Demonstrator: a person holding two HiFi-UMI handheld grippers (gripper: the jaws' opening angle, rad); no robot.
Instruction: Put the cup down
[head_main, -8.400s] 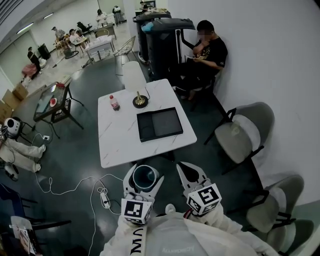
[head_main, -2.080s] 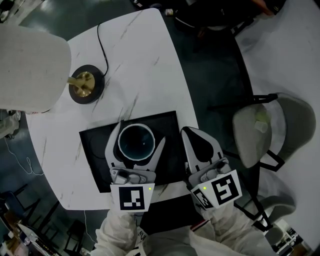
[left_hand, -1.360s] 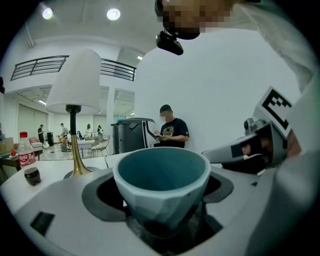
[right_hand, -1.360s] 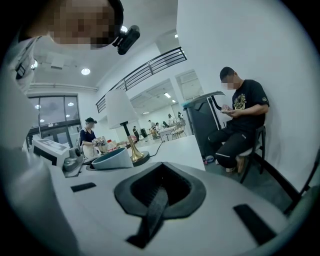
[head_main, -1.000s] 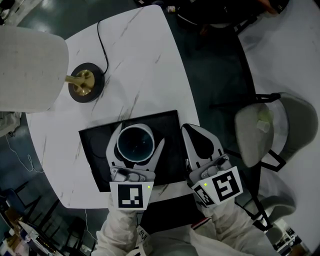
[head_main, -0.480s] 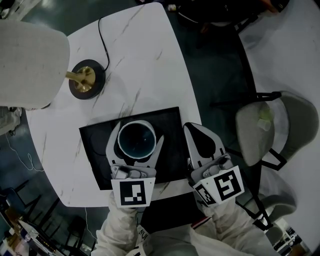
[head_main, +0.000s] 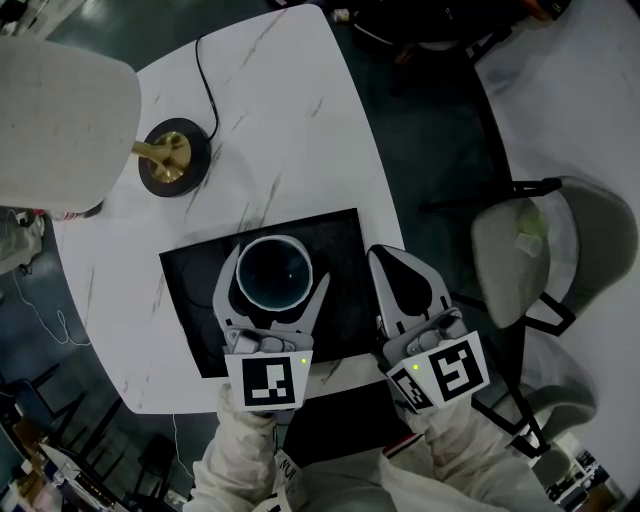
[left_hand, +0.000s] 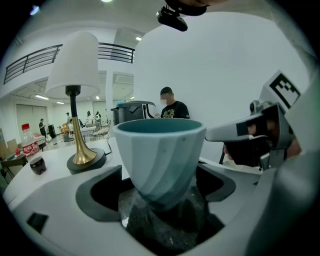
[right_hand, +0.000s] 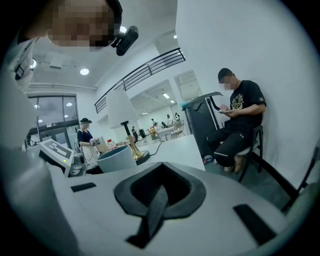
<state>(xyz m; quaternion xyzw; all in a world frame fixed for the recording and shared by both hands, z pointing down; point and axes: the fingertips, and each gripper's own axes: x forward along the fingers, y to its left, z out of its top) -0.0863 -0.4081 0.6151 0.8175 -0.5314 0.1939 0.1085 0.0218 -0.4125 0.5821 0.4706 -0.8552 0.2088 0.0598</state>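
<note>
My left claw (head_main: 278, 275) has just been opening, its pads clear of the cup (left_hand: 160, 155) between its 2 jaws. I'd back straight out, level, while the right claw (head_main: 385, 262) idles closed and empty.

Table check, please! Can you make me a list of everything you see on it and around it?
Surface: white marbled table; black tray near its front edge.
Job's things: cup stands upright on the tray.
Clutter: lamp with a brass foot; red-labelled bottle.
Grippers: left gripper around the cup, jaws just been opening, pads off it; right gripper shut, empty.
Cables: the lamp's black cable runs to the far edge.
Surroundings: grey chairs; a seated person by the wall.
</note>
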